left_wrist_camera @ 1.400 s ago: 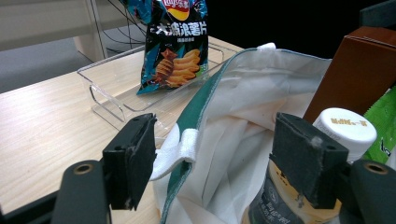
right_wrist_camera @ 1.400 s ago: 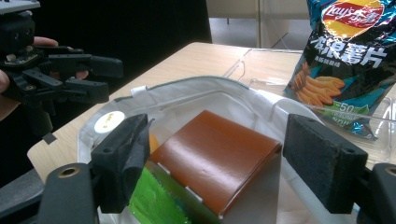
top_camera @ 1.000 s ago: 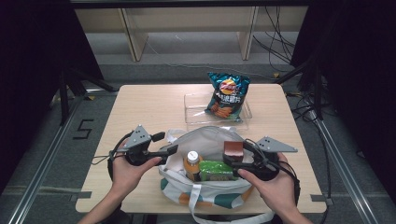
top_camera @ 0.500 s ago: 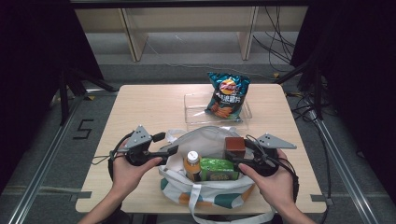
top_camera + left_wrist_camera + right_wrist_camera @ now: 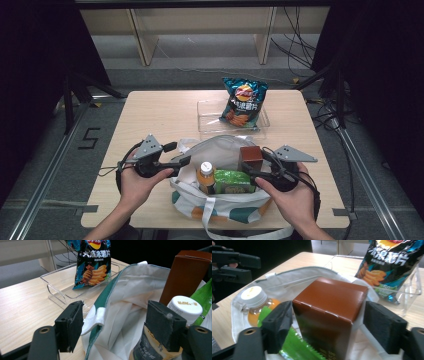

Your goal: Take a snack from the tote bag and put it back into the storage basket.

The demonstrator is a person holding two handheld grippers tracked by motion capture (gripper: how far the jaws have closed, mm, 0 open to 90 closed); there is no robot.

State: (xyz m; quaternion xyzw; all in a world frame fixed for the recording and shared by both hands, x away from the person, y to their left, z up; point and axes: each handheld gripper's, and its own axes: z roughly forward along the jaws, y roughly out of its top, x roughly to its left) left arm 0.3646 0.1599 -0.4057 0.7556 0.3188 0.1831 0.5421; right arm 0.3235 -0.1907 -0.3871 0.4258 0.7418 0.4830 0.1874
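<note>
A white tote bag (image 5: 220, 147) with green trim lies near the table's front edge. In it stand an orange juice bottle (image 5: 205, 175), a green packet (image 5: 232, 181) and a brown box (image 5: 250, 156). My left gripper (image 5: 177, 154) is open, and its jaws straddle the bag's left rim (image 5: 125, 302) in the left gripper view (image 5: 115, 325). My right gripper (image 5: 328, 325) is open around the brown box (image 5: 327, 305): the left jaw is against the box and a small gap shows at the right jaw. The bottle (image 5: 253, 296) sits left of the box.
A chips bag (image 5: 243, 102) leans in a clear plastic tray (image 5: 210, 122) just behind the tote. Bare wooden table (image 5: 160, 110) stretches to the left and far side. Shelving and cables stand on the floor beyond the table.
The brown box shows a little higher out of the bag between the right jaws. Both hands have hardly shifted.
</note>
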